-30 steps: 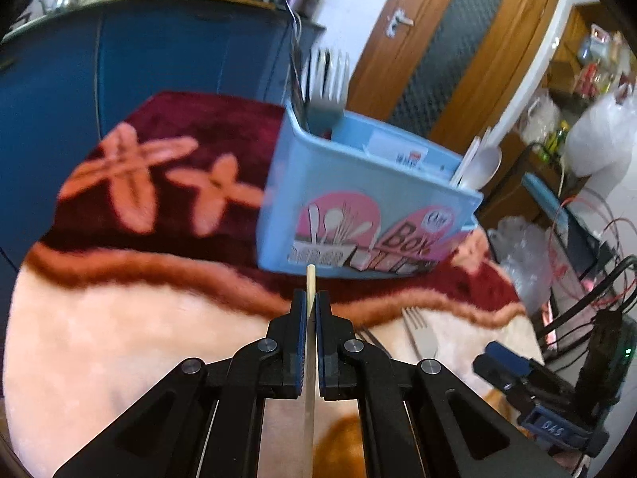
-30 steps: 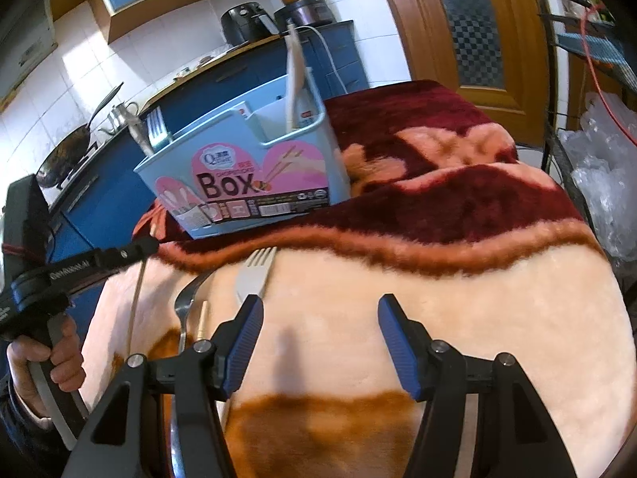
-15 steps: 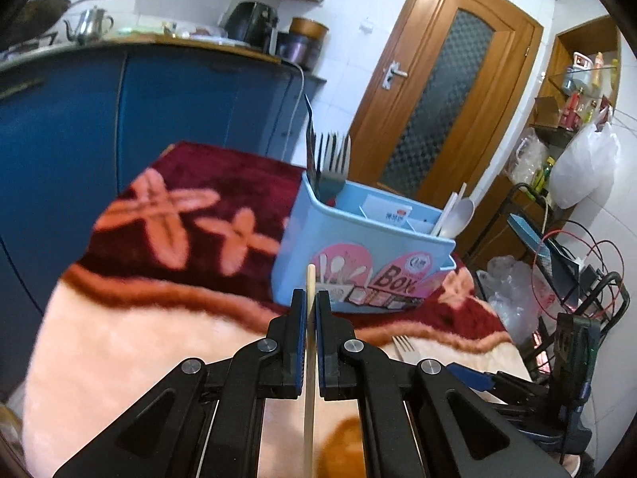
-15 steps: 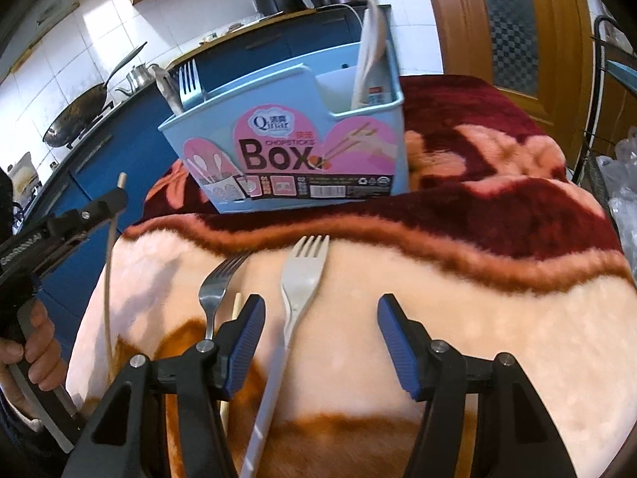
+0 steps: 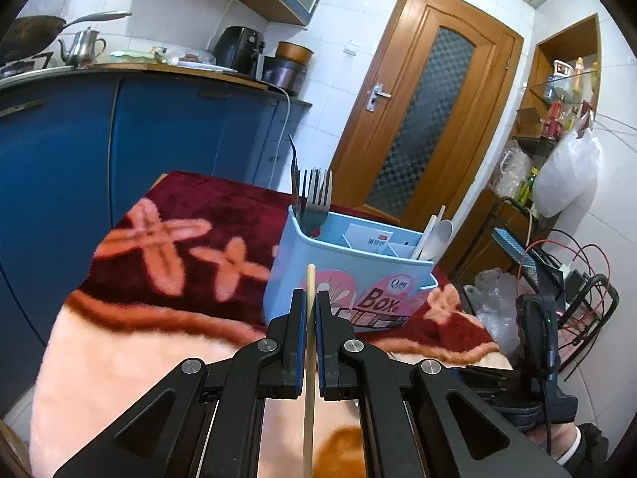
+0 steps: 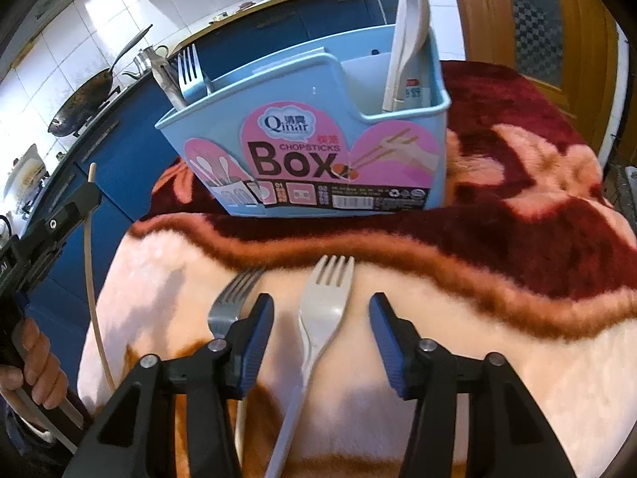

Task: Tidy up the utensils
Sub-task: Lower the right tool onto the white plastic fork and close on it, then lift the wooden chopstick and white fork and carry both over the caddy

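Observation:
My left gripper [image 5: 311,298] is shut on a wooden chopstick [image 5: 310,279], held above the blanket in front of the blue chopsticks box [image 5: 346,279]. The right wrist view shows that gripper [image 6: 85,195] at the left with the chopstick [image 6: 90,279] hanging below it. My right gripper [image 6: 321,306] straddles a white plastic fork [image 6: 318,342] lying on the blanket; its jaws are closing and the pads stand clear of the fork. A metal fork [image 6: 231,302] lies just left of it. The box [image 6: 318,151] holds metal forks [image 6: 189,75] on the left and a white spoon [image 6: 410,20] on the right.
A plush red and cream blanket [image 6: 497,318] covers the table. Blue cabinets [image 5: 159,139] with a wok [image 6: 79,107] and kettle [image 5: 81,46] stand behind. A wooden door [image 5: 422,119], plastic bags [image 5: 565,175] and a wire rack with cables [image 5: 577,279] are to the right.
The left gripper rose and tilted up with the chopstick, away from the box. The right gripper moved left over the white fork and its jaws narrowed around it.

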Demonstrator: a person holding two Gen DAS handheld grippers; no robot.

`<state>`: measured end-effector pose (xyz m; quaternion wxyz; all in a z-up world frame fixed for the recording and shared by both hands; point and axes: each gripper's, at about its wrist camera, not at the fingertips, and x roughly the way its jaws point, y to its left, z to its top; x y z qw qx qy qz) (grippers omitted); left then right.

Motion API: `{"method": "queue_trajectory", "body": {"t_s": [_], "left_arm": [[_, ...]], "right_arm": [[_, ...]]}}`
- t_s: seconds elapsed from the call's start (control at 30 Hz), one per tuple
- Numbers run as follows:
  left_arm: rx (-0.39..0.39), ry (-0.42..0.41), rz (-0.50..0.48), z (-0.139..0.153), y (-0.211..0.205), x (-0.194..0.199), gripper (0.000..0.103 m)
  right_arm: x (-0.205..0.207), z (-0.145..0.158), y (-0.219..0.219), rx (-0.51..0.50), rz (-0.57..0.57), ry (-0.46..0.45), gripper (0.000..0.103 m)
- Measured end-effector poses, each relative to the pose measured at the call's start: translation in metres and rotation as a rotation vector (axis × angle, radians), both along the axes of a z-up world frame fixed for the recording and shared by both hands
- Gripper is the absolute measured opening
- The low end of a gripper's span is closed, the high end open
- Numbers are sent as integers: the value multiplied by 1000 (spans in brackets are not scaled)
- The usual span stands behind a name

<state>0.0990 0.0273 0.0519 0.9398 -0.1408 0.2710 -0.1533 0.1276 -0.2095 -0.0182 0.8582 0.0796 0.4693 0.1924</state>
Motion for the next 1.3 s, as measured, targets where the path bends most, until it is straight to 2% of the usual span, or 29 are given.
{"method": "queue_trajectory", "body": {"t_s": [0.03,0.1,0.17,0.37,0.53,0.57,0.6,0.7,0.97,1.3], "left_arm": [[-1,0,1,0,0,0,4],[1,-1,2,1,-2,1,4],[5,-3,0,2,-3,0,4],[7,-15,8,6,-5,1,4],[4,-36,17,11,-7,1,4],[6,-41,17,13,-7,1,4],[9,-47,18,14,-9,1,4],[12,-60,20,17,-12,1,4],[7,-87,12,26,-19,6,4],[11,-267,51,58,-34,21,4]], "right_arm": [[2,0,2,-1,8,1,46],[4,-1,5,-4,22,1,33],[6,-2,5,7,30,4,29],[0,1,1,101,64,-9,26],[-14,10,2,117,83,-69,24],[-16,11,2,113,81,-78,7],[-18,13,1,109,71,-90,5],[-20,14,-1,81,42,-114,5],[-24,21,-9,103,33,-153,5],[-31,42,-22,140,-3,-273,5]]}}
